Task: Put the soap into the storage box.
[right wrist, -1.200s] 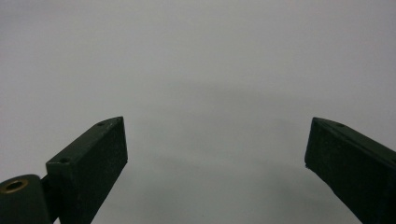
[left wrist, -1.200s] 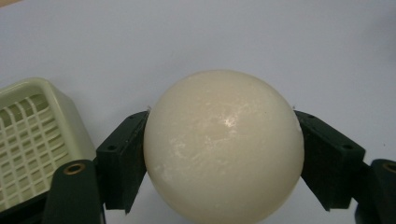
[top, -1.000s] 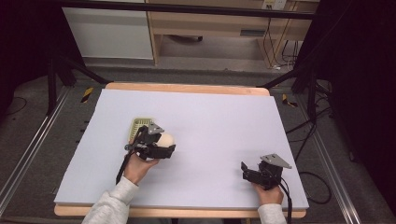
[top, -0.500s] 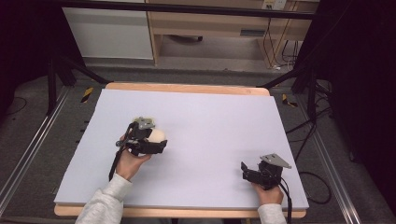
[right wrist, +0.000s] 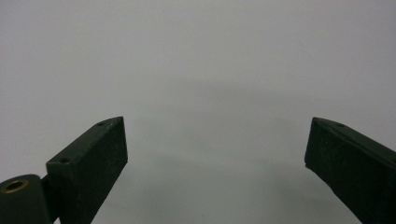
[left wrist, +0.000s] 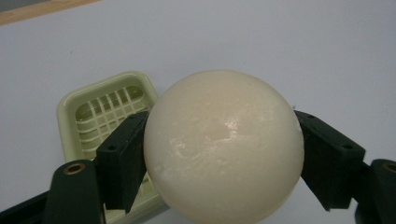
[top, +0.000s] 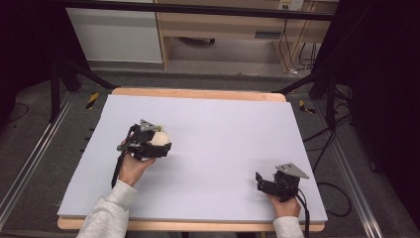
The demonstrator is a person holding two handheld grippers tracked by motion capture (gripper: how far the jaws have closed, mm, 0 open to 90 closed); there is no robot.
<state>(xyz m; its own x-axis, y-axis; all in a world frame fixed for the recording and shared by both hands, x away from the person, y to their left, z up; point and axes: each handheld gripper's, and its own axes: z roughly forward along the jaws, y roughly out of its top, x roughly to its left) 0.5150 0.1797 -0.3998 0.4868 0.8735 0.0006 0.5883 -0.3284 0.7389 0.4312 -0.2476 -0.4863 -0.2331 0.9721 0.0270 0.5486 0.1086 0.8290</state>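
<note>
Presently, a round cream soap ball (left wrist: 223, 147) is clamped by the left gripper (left wrist: 224, 154) over a pale green slatted plastic soap dish (left wrist: 105, 116); the right gripper (right wrist: 215, 154) is held wide open near the table's (top: 223, 124) front right corner.

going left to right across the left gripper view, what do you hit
Soap dish → one jaw of the left gripper → cream ball held between the jaws → the other jaw.
</note>
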